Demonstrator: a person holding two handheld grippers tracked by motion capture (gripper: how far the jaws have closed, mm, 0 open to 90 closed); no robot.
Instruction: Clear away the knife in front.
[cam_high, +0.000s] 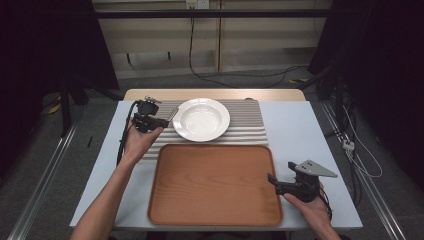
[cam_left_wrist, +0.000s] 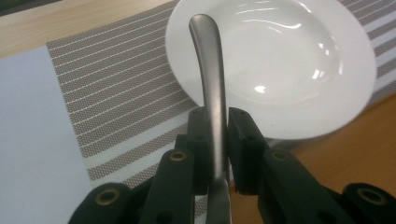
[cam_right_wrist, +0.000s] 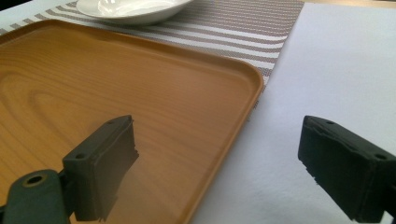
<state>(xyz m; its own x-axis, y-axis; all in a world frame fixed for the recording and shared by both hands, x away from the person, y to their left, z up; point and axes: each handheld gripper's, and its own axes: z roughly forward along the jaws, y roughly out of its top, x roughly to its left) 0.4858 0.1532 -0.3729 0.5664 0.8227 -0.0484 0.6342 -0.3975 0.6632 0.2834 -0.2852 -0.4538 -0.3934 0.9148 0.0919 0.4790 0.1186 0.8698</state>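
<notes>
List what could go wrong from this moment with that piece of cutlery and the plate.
1. The left hand-held gripper pinches the metal utensil handle across a thin, smooth section, so it may twist or slip.
2. The handle's free end hangs over the white plate; it might knock the rim.
3. The right hand-held gripper, open at the wooden tray's edge, could nudge it.

The right gripper (cam_right_wrist: 219, 163) hung wide open over the tray's (cam_right_wrist: 140, 93) right edge; a plate (cam_right_wrist: 130, 11) sat on the striped mat (cam_right_wrist: 243, 32) beyond.

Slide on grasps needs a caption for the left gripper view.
Left tool clamps a metal utensil handle over the striped placemat, beside the white plate.
</notes>
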